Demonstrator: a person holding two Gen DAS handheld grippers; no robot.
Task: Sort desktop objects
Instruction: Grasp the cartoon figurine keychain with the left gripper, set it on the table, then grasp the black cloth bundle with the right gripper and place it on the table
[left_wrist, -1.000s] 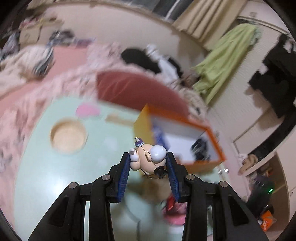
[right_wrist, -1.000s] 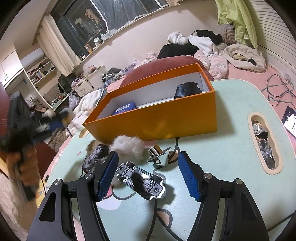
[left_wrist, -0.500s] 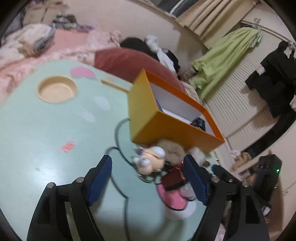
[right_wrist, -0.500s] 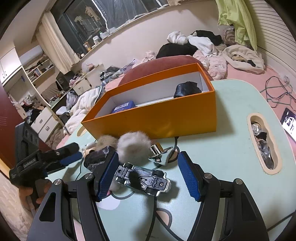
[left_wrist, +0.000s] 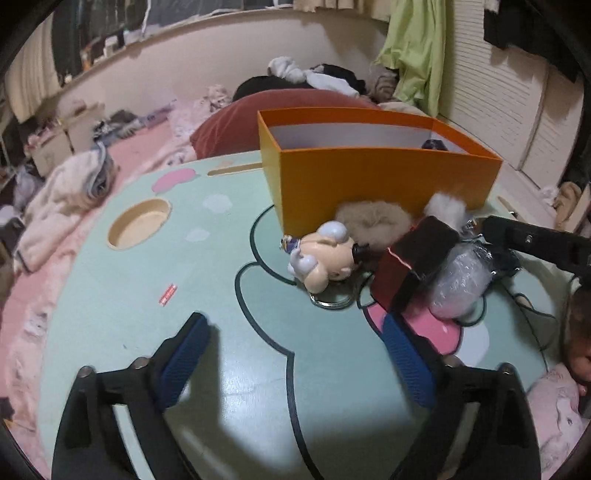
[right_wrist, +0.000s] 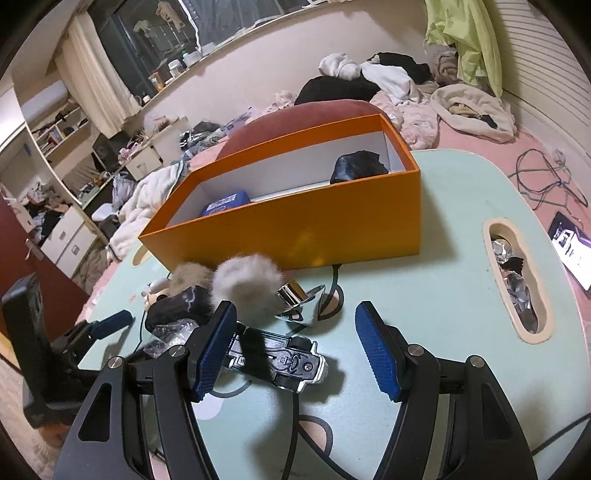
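An orange box (left_wrist: 384, 184) (right_wrist: 295, 221) stands on the mint-green table (left_wrist: 184, 295). A small figurine keychain (left_wrist: 325, 258) lies on the table in front of the box. My left gripper (left_wrist: 295, 350) is open and empty, a little short of the figurine. My right gripper (right_wrist: 295, 347) is open, its jaws either side of an upturned toy car (right_wrist: 280, 358) that lies on the table. A grey fur pom-pom (right_wrist: 247, 284), a tan fur ring (left_wrist: 373, 221), a dark red box (left_wrist: 413, 266) and a plastic-wrapped item (left_wrist: 461, 284) lie beside them.
Inside the orange box lie a blue case (right_wrist: 225, 203) and a black pouch (right_wrist: 358, 166). A shiny metal piece (right_wrist: 295, 299) sits near the pom-pom. The table has a round recess (left_wrist: 140, 221) and an oblong recess with foil scraps (right_wrist: 513, 280). A phone (right_wrist: 572, 251) lies right.
My left gripper opened and let the figurine go onto the table, then drew back. The right gripper stayed open over the toy car, which turned slightly.
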